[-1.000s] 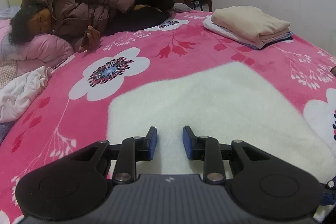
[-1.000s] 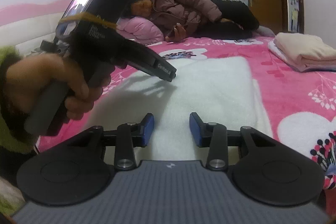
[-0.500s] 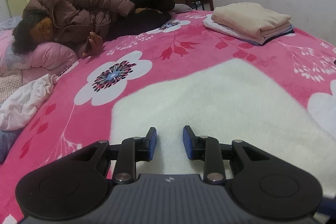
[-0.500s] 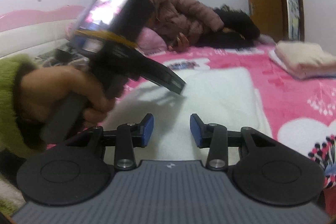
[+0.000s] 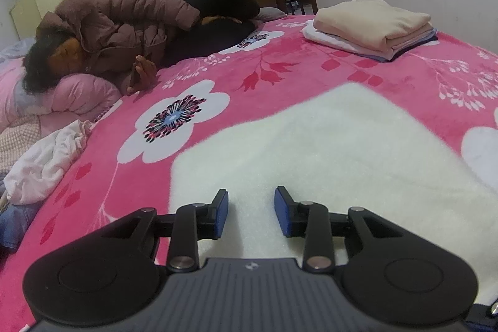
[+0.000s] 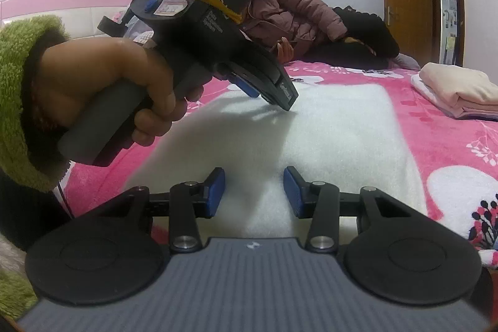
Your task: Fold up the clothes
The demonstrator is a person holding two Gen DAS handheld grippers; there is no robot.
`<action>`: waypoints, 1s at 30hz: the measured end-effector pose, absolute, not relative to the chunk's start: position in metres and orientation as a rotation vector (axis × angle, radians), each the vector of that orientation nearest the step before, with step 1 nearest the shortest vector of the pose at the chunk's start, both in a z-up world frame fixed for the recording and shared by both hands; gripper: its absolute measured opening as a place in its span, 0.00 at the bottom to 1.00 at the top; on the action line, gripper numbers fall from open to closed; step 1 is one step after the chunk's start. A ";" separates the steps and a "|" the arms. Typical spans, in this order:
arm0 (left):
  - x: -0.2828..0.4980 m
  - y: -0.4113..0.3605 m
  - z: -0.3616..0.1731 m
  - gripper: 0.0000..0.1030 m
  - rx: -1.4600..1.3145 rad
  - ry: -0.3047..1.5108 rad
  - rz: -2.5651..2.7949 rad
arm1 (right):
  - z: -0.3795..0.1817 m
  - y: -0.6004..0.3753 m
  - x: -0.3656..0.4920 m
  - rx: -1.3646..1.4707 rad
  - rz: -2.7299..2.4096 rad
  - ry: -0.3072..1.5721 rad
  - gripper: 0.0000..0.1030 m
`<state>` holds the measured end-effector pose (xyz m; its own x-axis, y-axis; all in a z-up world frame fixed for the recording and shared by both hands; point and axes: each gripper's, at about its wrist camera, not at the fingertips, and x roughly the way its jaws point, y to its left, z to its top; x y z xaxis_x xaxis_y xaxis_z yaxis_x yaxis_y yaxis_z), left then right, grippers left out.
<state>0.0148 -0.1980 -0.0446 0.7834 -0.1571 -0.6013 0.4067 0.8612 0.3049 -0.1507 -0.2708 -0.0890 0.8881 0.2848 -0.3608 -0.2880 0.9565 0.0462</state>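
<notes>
Partly hidden at the far left edge of the left wrist view, a crumpled white garment (image 5: 46, 164) and a scrap of blue denim (image 5: 15, 223) are cut off by the frame. Further back a person in a puffy brown quilted coat (image 5: 124, 30) lies on a pink pillow (image 5: 77, 95). The plush pink bed cover (image 5: 280, 73), printed with big white flowers, carries the fluffy white garment (image 5: 326, 157), laid flat and roughly rectangular; its near edge disappears under both tools. The left hand-held gripper (image 5: 251, 212) hangs over it, blue pads parted and having just widened, nothing pinched between them. In the right wrist view a hand (image 6: 102, 89) in a shaggy green sleeve (image 6: 15, 101) grips that tool, its tips near the fabric; contact is unclear. The right hand-held gripper (image 6: 254, 195) is likewise released, having just spread, above the same fleece. At far right sits a neat stack of folded clothes (image 5: 373, 27), cream on top.
</notes>
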 end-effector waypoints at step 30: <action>-0.002 -0.066 -0.043 0.83 -0.128 0.890 -0.559 | -0.090 -0.272 -0.147 0.016 0.304 0.370 0.44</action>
